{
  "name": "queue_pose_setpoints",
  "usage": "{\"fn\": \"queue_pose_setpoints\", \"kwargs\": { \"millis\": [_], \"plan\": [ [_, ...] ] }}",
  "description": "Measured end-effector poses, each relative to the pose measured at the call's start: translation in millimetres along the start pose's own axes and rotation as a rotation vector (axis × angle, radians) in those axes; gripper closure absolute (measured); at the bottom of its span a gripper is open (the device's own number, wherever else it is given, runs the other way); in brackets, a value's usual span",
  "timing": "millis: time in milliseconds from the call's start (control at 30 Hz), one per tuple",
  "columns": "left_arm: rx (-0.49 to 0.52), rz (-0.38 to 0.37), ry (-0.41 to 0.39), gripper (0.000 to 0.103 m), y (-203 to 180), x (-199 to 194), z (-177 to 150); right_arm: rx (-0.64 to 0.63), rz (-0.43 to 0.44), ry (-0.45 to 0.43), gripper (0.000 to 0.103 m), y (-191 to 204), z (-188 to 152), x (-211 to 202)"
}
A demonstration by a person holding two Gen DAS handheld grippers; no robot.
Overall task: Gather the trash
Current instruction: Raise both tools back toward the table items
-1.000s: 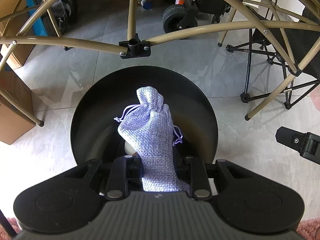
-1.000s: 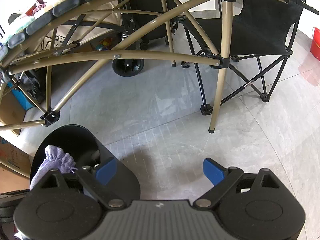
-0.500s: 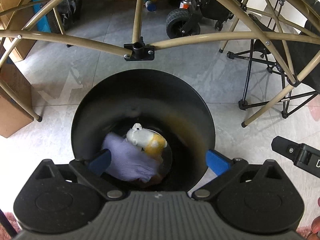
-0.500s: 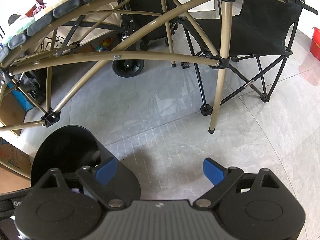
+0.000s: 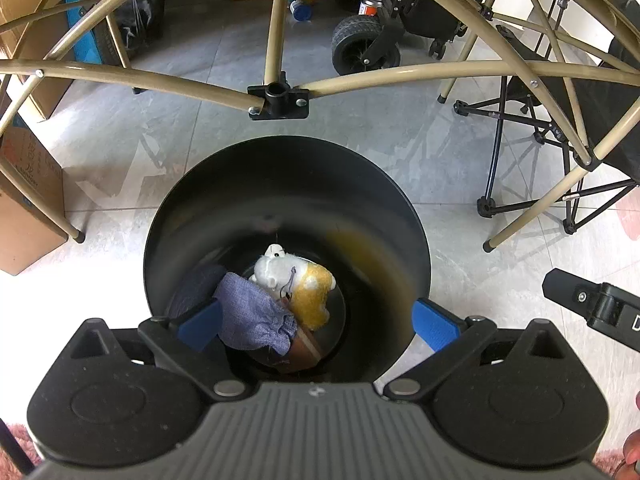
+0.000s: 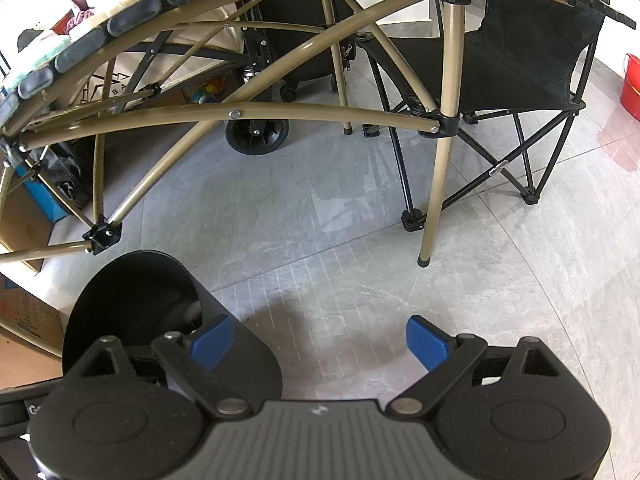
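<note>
A round black trash bin (image 5: 280, 168) stands on the tiled floor, and I look straight down into it in the left wrist view. At its bottom lie a lilac drawstring pouch (image 5: 256, 320), a white and yellow plush toy (image 5: 298, 284) and a brown item (image 5: 304, 350). My left gripper (image 5: 316, 324) hangs open over the bin mouth with nothing between its blue pads. In the right wrist view the same bin (image 6: 132, 292) is at lower left. My right gripper (image 6: 320, 342) stands open over bare floor beside the bin, holding nothing.
Tan metal frame tubes (image 5: 360, 76) arch over the bin. A black folding chair (image 6: 520, 64) stands to the right, a cart wheel (image 5: 362, 46) behind, cardboard boxes (image 5: 28, 216) at left, a red bucket (image 6: 632, 84) far right. The right gripper's housing (image 5: 592, 304) shows beside the bin.
My left gripper opened and let go of the lilac pouch, which dropped into the bin and now lies on its bottom. The right gripper has not moved.
</note>
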State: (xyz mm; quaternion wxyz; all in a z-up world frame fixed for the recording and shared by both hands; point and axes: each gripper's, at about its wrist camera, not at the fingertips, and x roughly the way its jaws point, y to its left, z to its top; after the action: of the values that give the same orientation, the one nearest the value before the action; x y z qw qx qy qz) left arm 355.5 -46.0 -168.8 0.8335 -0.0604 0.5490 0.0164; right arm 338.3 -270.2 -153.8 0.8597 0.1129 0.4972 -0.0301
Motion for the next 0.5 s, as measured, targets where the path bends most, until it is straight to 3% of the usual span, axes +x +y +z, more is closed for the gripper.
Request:
{"fn": "queue_pose_setpoints", "kwargs": {
  "millis": [500],
  "plan": [
    [0.044,0.010,-0.053,0.000,-1.7,-32.8,-2.3,-0.001,0.011,-0.021,0.010,3.0,3.2,-7.9]
  ]
}}
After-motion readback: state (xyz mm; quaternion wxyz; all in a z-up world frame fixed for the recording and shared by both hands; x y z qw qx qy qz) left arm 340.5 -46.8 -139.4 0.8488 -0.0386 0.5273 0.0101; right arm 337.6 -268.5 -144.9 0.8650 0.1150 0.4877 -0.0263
